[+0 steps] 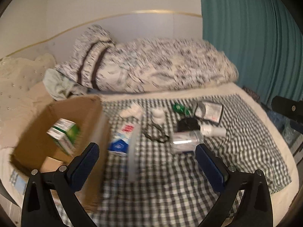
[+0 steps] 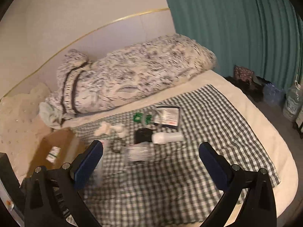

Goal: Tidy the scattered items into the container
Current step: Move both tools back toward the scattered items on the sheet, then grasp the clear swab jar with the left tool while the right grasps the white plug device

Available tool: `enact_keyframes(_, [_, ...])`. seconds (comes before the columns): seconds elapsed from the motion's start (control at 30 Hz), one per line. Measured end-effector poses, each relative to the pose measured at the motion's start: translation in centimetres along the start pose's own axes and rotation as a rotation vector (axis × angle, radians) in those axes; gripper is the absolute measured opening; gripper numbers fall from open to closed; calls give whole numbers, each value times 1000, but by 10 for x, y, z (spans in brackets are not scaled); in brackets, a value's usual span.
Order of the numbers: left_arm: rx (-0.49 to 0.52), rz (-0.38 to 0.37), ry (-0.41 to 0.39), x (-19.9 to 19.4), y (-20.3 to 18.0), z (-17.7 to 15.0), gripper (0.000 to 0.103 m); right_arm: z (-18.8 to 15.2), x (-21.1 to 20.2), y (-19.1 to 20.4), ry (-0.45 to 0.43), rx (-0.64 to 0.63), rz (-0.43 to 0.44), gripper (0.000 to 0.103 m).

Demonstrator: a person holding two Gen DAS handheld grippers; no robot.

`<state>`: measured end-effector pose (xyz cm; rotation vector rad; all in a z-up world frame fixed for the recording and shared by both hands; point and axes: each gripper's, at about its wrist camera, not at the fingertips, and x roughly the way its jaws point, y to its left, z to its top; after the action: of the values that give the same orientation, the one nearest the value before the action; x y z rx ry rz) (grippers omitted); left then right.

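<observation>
I'm in a home bedroom: a bed [image 1: 246, 113] fills the frame, a rolled patterned duvet [image 1: 151, 64] across the upper middle, teal curtains [image 1: 246, 37] upper right, probably a padded headboard [image 1: 17, 79] at left.

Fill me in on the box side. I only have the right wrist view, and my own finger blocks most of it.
Observer: A blue-and-white carton lies on the checked cloth, right beside the cardboard box.
Operator: Report what is in the box.
Observer: The green-and-white packet sits tilted, and a tan cardboard piece lies on the bottom nearer the camera.
Operator: Give me the left gripper.
Observer: The left gripper is open and holds nothing, above the cloth next to the box.
</observation>
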<state>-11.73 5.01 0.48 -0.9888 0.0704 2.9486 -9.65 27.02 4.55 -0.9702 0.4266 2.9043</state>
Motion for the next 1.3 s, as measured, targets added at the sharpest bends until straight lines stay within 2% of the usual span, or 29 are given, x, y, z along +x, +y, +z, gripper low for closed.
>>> enact_keyframes(0.1, [18,-26,39,34,-25,-5,103,-2,32,-23,38,29,-21,102])
enact_keyframes(0.27, [-21,-96,90,95,-53,-1,103,-1,86,-53,78,39,-56,102])
enact_keyframes(0.37, [-21,-100,112,131,-66,-1,103,2,116,-64,90,29,-75,102])
enact_keyframes(0.47, [-17,-155,114,148,-72,-6,103,2,144,-74,102,26,-91,102])
enact_keyframes(0.63, [7,-155,129,171,-78,-6,103,2,182,-77,127,24,-92,102])
enact_keyframes(0.8, [-44,-180,148,188,-74,-5,103,1,209,-67,162,-69,-120,102])
enact_keyframes(0.97, [2,-165,166,196,-83,-13,103,6,221,-63,170,-168,-105,102])
enact_keyframes(1.13, [4,-159,194,208,-86,-17,103,10,233,-52,196,-391,-178,100])
enact_keyframes(1.23, [18,-143,206,211,-86,-20,103,7,239,-46,217,-479,-158,100])
enact_keyframes(1.3, [14,-145,203,210,-85,-20,103,1,247,-41,249,-542,-139,96])
